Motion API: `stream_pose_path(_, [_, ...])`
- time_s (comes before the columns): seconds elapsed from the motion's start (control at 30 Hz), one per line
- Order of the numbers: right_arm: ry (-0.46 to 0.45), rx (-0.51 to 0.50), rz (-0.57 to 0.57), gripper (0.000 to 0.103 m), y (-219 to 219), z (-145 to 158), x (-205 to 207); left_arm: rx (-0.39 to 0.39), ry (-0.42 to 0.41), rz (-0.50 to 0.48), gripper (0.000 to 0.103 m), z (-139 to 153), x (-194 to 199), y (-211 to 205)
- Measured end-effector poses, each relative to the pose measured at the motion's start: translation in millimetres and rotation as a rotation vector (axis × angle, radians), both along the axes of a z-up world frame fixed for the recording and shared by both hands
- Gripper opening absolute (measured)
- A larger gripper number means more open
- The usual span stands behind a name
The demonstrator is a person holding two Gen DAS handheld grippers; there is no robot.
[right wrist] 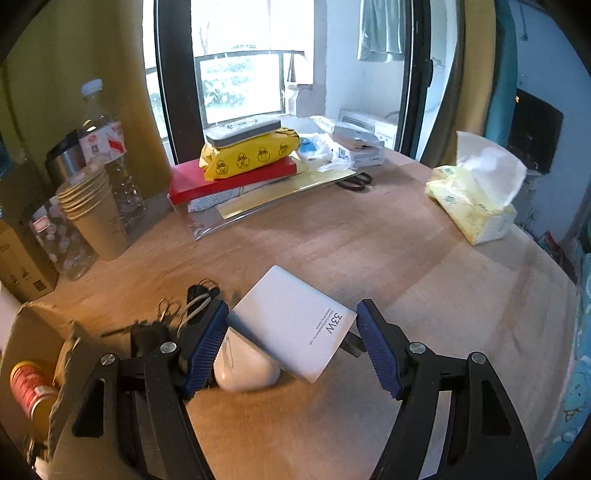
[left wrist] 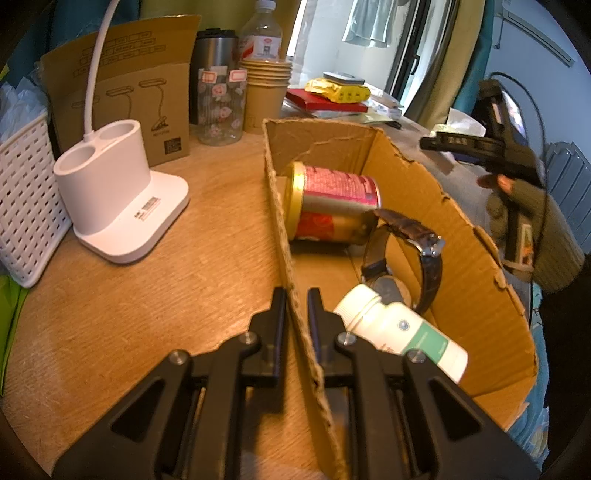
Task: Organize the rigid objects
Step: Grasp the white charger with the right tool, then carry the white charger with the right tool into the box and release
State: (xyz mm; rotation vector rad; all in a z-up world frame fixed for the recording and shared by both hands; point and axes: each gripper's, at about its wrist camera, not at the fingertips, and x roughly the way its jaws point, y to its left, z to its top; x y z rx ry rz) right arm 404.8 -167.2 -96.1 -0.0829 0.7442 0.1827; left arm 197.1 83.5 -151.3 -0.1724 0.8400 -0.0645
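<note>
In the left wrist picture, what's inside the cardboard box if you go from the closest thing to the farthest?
White bottle → wristwatch → red and gold can.

A lived-in home room: a cluttered wooden worktop [right wrist: 369, 240] with a tissue pack [right wrist: 476, 199], paper cups [right wrist: 96, 206] and a water bottle [right wrist: 107, 147] beside a balcony door [right wrist: 243, 74] where laundry [right wrist: 384, 29] hangs.
</note>
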Motion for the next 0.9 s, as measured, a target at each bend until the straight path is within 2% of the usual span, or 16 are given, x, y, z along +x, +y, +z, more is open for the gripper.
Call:
stream_pose_path(0.47, [-0.046, 0.053, 0.019, 0.074, -11.8, 22.7, -86.7, -0.003, 0.001, -0.001, 0.013, -0.5, 1.7, -0.4])
stream_pose_path(0.77, [-0.064, 0.106, 0.063, 0.074, -3.1, 31.3, -128.3, -0.003, 0.001, -0.001, 0.013, -0.5, 1.5, -0.2])
stream_pose_path(0.9, [-0.085, 0.098, 0.104, 0.074, 14.7, 37.0, -140.8, -0.005, 0.001, -0.001, 0.013, -0.5, 1.0, -0.1])
